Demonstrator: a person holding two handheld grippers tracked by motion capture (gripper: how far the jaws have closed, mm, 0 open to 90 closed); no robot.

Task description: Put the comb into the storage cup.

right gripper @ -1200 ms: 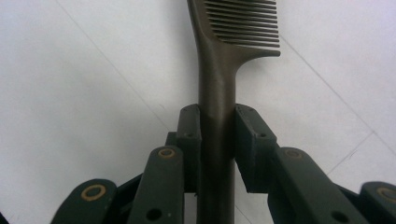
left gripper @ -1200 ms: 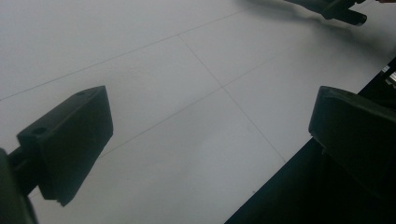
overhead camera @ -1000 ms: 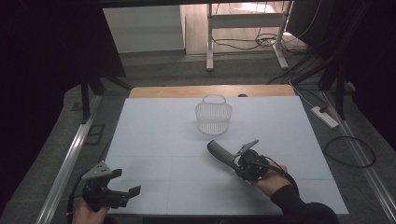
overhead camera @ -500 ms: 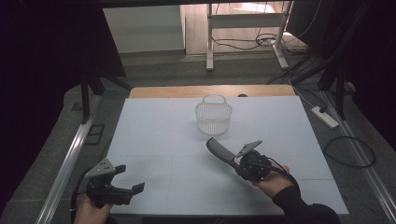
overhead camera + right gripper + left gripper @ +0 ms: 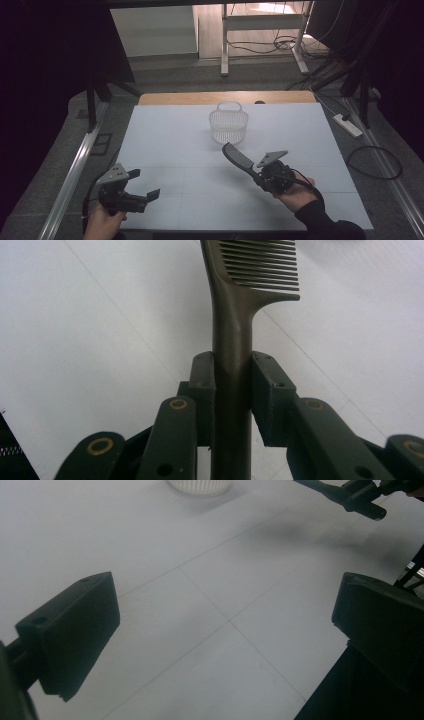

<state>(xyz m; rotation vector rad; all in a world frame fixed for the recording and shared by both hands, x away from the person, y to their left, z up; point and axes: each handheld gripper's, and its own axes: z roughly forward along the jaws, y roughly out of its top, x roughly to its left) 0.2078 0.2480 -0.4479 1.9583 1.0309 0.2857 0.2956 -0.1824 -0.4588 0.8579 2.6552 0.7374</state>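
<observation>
With the right gripper [image 5: 260, 176] pinching the comb [image 5: 238, 157] by its handle, above the table [image 5: 170, 145] just short of the basket [image 5: 228, 125], keep teeth level, carry over the rim, then release. Left gripper [image 5: 144, 185] idles, jaws spread.

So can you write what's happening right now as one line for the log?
right gripper: shut on comb, held above table | left gripper: open, empty | basket: upright, apart from comb

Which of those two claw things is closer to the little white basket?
The right gripper, holding a comb pointed toward the basket. The left gripper sits far off at the table's near-left corner.
</observation>
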